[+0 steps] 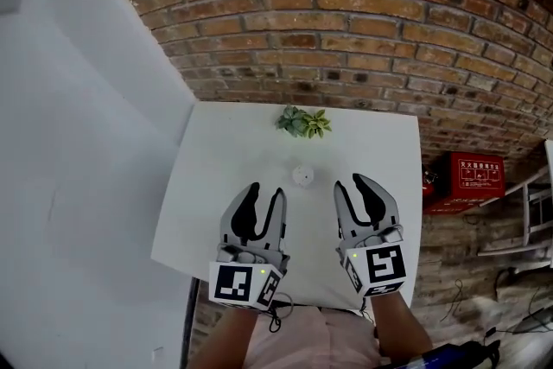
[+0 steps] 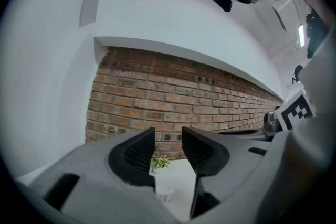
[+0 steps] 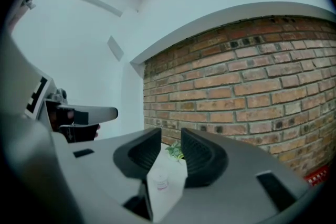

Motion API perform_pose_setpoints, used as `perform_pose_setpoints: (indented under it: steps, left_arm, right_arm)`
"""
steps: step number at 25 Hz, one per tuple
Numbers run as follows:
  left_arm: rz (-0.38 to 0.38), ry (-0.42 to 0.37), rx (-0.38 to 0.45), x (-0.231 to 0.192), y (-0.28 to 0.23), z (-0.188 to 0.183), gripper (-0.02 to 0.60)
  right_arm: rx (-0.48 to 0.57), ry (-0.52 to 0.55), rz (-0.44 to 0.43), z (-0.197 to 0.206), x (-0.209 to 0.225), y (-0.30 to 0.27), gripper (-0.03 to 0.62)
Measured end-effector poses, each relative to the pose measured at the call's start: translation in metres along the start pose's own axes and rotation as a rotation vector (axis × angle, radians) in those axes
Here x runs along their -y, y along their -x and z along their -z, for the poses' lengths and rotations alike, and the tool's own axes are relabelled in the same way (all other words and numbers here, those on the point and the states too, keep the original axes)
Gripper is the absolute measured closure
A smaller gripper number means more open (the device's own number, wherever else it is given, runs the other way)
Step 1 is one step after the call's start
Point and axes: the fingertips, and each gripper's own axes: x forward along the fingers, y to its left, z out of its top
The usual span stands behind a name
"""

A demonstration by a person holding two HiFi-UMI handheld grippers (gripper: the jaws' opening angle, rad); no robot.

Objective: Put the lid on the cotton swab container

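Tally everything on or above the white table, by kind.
Small green leafy plant: 1
Small white round container: 1
Grey two-jaw grippers: 2, the left gripper and the right gripper
Total: 4

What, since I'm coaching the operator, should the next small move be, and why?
Probably ease the right claw forward toward the cotton swab container: both claws hang open and empty short of it, the left claw too, and no separate lid is discernible.
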Motion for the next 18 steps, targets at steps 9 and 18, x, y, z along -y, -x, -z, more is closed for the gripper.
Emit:
perform_pose_setpoints:
  steps: [9, 18]
  left_arm:
    - [0.022, 0.087, -0.107, -0.037, -0.033, 0.056, 0.397]
    - [0.095, 0.174, -0.22, -0.058, -0.058, 0.123, 0.351]
  right_arm:
    - [-0.122, -0.003, -0.015, 0.052, -0.004, -0.04, 0.461]
    - [-0.232, -0.041, -0.026, 0.109, -0.013, -0.069, 0.453]
